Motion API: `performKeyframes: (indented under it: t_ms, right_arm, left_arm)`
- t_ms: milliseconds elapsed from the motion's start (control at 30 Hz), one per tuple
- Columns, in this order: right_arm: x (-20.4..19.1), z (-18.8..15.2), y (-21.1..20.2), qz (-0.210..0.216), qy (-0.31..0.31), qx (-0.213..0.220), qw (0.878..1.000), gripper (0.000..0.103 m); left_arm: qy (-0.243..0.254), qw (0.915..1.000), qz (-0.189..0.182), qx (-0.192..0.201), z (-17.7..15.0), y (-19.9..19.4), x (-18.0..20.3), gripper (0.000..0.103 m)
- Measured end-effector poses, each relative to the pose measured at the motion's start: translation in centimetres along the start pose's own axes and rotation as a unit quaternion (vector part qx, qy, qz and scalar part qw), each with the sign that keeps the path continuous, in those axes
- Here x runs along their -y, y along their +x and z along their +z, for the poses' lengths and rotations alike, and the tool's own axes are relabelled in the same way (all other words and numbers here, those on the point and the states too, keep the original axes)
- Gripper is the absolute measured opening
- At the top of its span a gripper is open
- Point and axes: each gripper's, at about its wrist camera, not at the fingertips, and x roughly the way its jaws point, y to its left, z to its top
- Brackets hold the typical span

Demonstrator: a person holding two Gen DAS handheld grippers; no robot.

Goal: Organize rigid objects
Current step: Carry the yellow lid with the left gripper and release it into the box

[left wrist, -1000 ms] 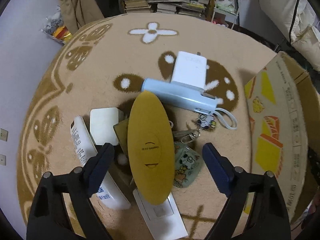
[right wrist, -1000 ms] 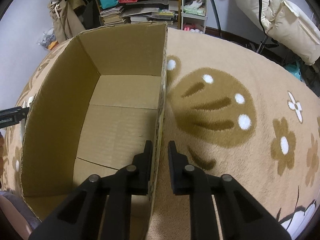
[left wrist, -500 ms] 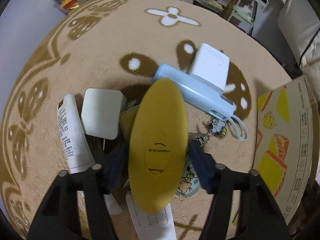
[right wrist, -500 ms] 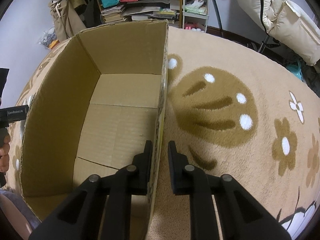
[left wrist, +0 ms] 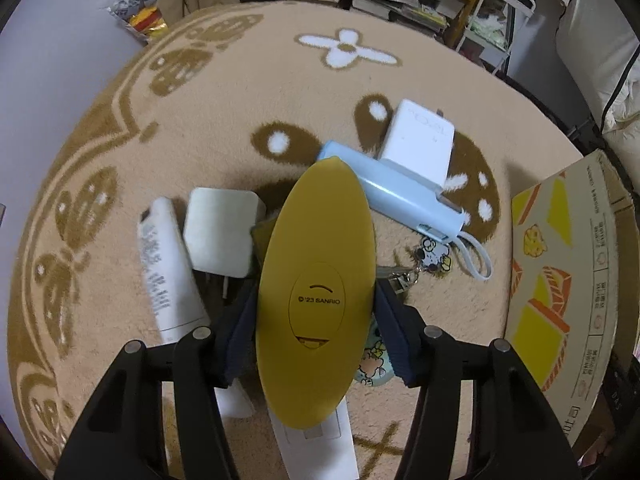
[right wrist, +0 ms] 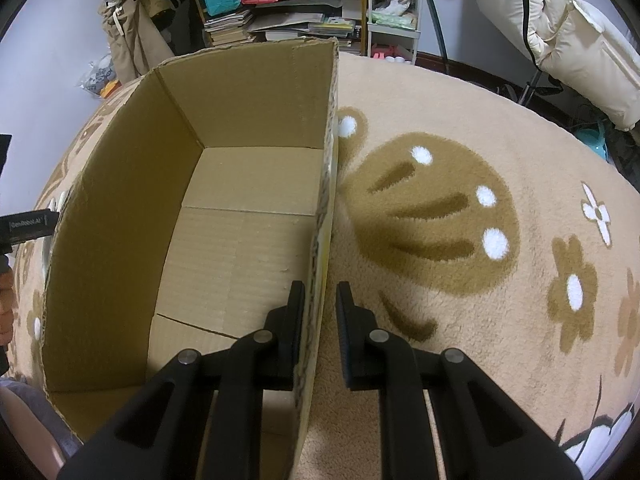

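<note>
1. Left wrist view: we see the left gripper [left wrist: 316, 320] pinching a mustard-yellow oval object [left wrist: 318, 280] printed "'23 SANRIO", both blue pads [left wrist: 392, 332] pressed against its sides.
2. The oval sits over a pile on the beige patterned rug [left wrist: 200, 120]; we cannot tell whether it is lifted clear.
3. Pile items seen only here: white tube [left wrist: 164, 272] far left, off-white square charger [left wrist: 220, 232] beside it, light-blue power bank [left wrist: 404, 196] with a loop cord, white adapter [left wrist: 424, 144] behind it touching, cartoon keychain [left wrist: 432, 260], white flat piece [left wrist: 316, 444] under the oval.
4. This view catches only the printed outer wall of the cardboard box [left wrist: 560, 272], at the right.
5. Right wrist view: we see inside the box, no items in it.
6. The right gripper [right wrist: 320, 320] straddles the box's near side wall, narrow gap; left finger [right wrist: 292, 328] touches the wall, right finger stands just off, so we cannot tell if it clamps.
7. The pile is hidden here behind the box.
</note>
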Motion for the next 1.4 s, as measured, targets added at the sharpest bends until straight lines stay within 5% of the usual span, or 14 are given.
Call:
performKeyframes:
  t_ms: [333,867,1400]
  right_arm:
    - [0.2,0.1,0.0,0.006,0.0,0.003,1.0,0.01]
    - [-0.1,0.0,-0.4,-0.015,-0.004,0.007,1.0,0.006]
    - [0.3,-0.1,-0.4,-0.012,-0.006,0.005,1.0,0.006]
  left_arm:
    - [0.028,0.9978,0.037,0.048,-0.6,-4.3,1.3,0.056]
    - [0.069,0.9869,0.041,0.14,-0.8,-14.4,8.2,0.056]
    - [0.108,0.9857,-0.037,0.124,-0.6,-14.0,17.8,0.056]
